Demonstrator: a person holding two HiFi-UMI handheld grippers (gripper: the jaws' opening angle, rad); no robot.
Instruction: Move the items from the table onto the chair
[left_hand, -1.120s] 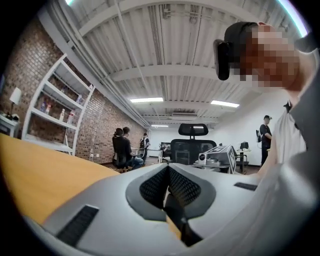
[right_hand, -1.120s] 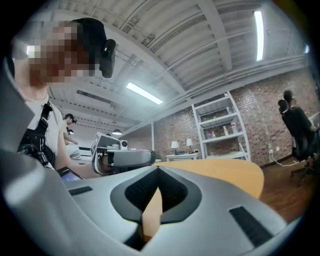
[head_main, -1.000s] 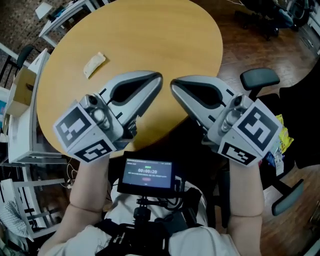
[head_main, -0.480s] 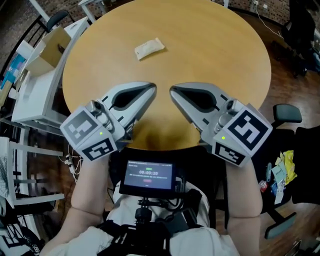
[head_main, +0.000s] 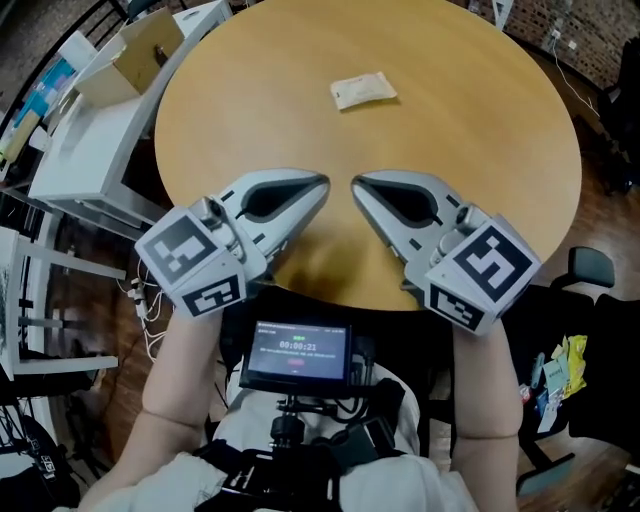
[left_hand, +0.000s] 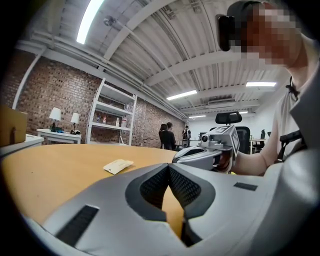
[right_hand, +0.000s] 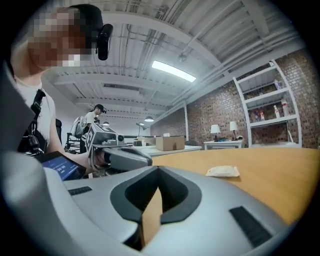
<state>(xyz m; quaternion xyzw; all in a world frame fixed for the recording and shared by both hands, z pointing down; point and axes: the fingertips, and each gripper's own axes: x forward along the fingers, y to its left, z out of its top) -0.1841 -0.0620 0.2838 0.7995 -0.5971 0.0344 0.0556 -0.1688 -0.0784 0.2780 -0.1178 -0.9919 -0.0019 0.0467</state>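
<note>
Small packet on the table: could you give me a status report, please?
Left gripper shut, empty; right gripper shut, empty. Small packet lies on the round table, untouched. Nothing between grippers and packet.

Brick walls (left_hand: 30, 95) and white shelving (left_hand: 112, 120) stand under a beamed ceiling (left_hand: 150, 40) with strip lights (left_hand: 89, 20).
</note>
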